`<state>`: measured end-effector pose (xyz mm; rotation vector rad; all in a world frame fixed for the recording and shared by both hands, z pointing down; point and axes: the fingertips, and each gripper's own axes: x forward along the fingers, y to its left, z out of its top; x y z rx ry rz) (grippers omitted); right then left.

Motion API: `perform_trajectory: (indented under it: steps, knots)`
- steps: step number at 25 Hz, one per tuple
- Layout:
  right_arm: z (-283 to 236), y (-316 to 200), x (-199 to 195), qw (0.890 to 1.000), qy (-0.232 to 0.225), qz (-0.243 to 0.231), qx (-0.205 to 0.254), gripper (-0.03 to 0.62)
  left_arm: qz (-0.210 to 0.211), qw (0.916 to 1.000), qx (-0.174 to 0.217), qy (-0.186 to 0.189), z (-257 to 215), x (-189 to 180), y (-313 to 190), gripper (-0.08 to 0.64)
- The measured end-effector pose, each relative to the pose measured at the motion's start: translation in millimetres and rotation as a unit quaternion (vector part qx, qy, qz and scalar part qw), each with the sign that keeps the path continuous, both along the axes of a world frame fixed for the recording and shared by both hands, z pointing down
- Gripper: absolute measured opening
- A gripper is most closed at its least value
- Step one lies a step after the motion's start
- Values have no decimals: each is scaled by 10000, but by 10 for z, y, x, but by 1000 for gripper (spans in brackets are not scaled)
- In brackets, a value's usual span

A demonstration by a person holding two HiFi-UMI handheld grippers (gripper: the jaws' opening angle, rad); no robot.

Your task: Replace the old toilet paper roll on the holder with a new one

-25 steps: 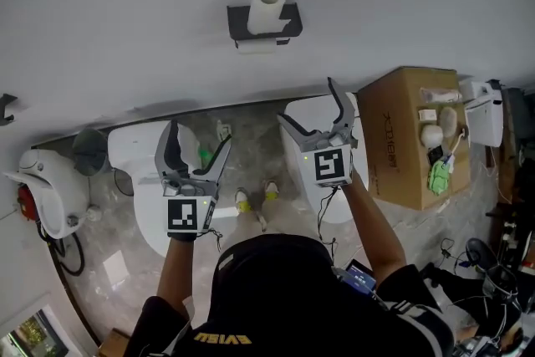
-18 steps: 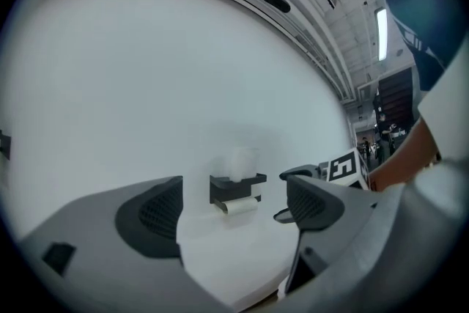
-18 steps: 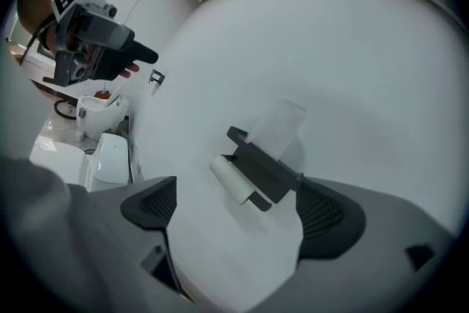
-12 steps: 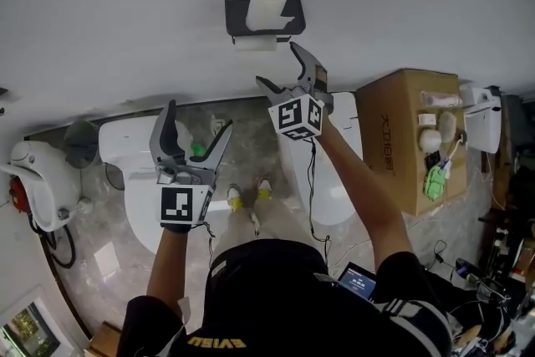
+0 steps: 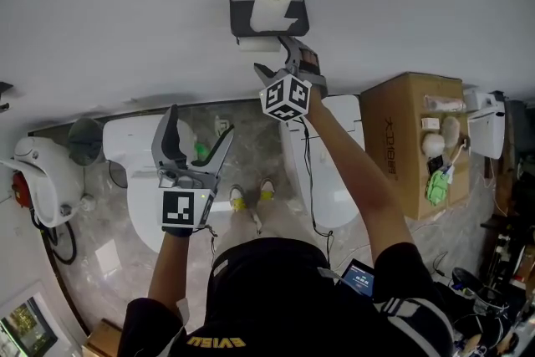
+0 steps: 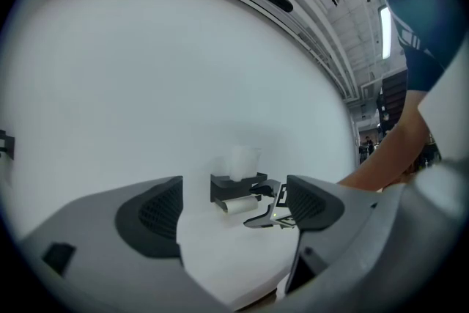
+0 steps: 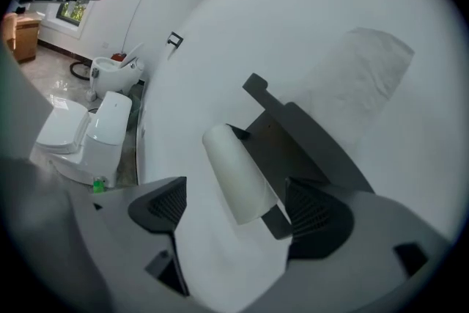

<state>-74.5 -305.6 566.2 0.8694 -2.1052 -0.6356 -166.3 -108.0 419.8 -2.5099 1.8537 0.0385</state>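
Wall: a plain white wall [image 5: 125, 4] is being faced, with white toilets [image 5: 134, 155] standing on the marbled floor below.
Holder: a dark grey wall-mounted holder with a flat shelf top [image 5: 294, 12] is being shown fixed high on that wall.
Old roll: a thin, nearly spent white paper roll [image 5: 257, 44] is being carried on the holder's bar under the shelf (not yet lifted off).
New roll: a full white toilet paper roll [image 5: 272, 2] is being kept upright on the shelf top, untouched.
Right gripper: the right gripper [image 5: 280, 58] is being held at the old roll. Its jaws have just been closing and the roll's end is standing between them, but the pads are not being pressed on it, so these tongs are released.
Left gripper: the left gripper [image 5: 199, 131] is being held well apart from the holder, jaws spread, nothing between them.
Progress: no step is judged done. The old roll is yet to be gripped and removed, and the new one is yet to be mounted.
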Motion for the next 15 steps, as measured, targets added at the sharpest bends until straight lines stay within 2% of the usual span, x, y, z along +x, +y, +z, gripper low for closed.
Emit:
perform_trajectory:
  steps: [4,7,9,15]
  knots:
    - [22,-81,11,9999,97,91,54,388,-128,9997,-168,150,-26,16,19,454]
    - [14,-123,36,9996,198,143,154,347,-73,9999,-148,-1,11,18,43,454]
    - [25,-130,58,9989,362,139,250,325,-78,9996,-277,-78,62,19,64,454]
    - [-27,-174,97,9963,622,192,568,235,-113,9998,-150,101,-38,76,56,454]
